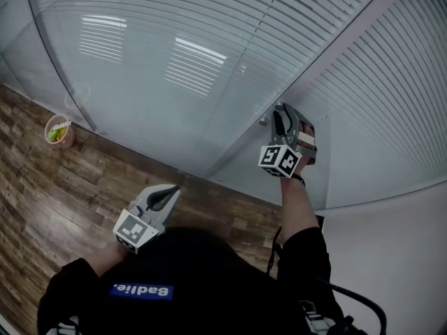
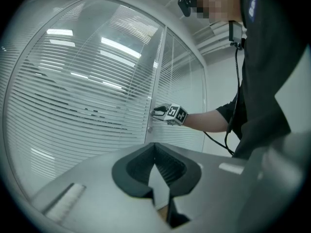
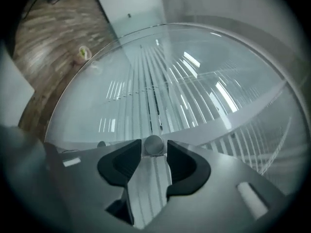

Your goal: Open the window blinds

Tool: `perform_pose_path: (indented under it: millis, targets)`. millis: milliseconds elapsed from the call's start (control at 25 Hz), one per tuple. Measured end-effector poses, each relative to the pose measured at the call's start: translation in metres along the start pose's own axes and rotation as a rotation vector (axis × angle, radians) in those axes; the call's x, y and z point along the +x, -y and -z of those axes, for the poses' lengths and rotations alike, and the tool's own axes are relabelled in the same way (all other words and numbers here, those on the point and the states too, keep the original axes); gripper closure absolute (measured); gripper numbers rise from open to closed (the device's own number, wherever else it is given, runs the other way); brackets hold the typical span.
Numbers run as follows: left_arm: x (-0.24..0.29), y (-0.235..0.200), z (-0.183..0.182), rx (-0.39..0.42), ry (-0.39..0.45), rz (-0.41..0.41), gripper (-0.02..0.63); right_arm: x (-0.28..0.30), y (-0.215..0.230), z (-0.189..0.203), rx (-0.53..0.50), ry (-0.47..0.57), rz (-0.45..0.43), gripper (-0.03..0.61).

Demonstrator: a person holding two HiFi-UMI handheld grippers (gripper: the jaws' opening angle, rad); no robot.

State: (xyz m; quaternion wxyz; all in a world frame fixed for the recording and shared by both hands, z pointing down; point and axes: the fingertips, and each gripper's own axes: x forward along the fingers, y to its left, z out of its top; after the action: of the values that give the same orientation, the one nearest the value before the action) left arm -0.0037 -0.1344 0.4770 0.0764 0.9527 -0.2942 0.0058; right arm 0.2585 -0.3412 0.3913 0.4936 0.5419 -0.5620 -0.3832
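My right gripper [image 1: 279, 112] is up against the white frame post [image 1: 328, 54] between two panes of the window. It points roughly level, at about 2 o'clock from my left gripper [image 1: 171, 192] in the head view. Its fingers [image 3: 182, 166] are apart, with the small round tilt knob [image 3: 154, 144] between their tips. The gaps are thin, but I think the pads stand just clear of the knob rather than pressing on it.

The blinds [image 1: 174, 40] hang behind the glass [image 1: 140, 110] on both sides of the post, with the slats running across each pane.

My left gripper is low by my chest, well away from the window, with its fingers together and nothing between them. A cup [image 1: 59, 131] stands on the wooden floor [image 1: 63, 187] at the foot of the glass, at about 10 o'clock from that gripper.
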Motion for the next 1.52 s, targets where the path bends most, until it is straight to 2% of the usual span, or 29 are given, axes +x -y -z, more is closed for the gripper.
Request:
perform_pose_path:
  millis: [80, 200, 320, 440, 520, 720, 1520]
  targets:
    - [0.001, 0.001, -0.001, -0.002, 0.002, 0.000, 0.614, 0.001, -0.004, -0.001, -0.112, 0.000, -0.004, 0.411]
    - [0.001, 0.002, -0.001, -0.002, 0.004, -0.002, 0.614, 0.002, -0.006, 0.000, -0.201, -0.006, 0.006, 0.415]
    - [0.004, -0.001, 0.002, -0.003, 0.002, -0.007, 0.614, 0.007, -0.007, 0.003, -0.238, -0.010, 0.024, 0.449]
    - [0.003, -0.003, 0.002, -0.005, -0.001, -0.009, 0.614, 0.007, -0.006, 0.001, -0.222, -0.012, 0.035, 0.451]
    - [0.002, -0.001, -0.001, -0.005, 0.001, -0.008, 0.614, 0.004, -0.002, 0.000, -0.169, -0.010, 0.042, 0.451]
    - [0.000, -0.003, 0.000, -0.007, -0.001, -0.011, 0.614, 0.004, 0.001, -0.004, 0.050, -0.008, 0.045, 0.451]
    - [-0.002, -0.007, 0.000, 0.003, -0.009, -0.009, 0.614, 0.006, 0.004, -0.002, 0.648, 0.005, 0.045, 0.449]
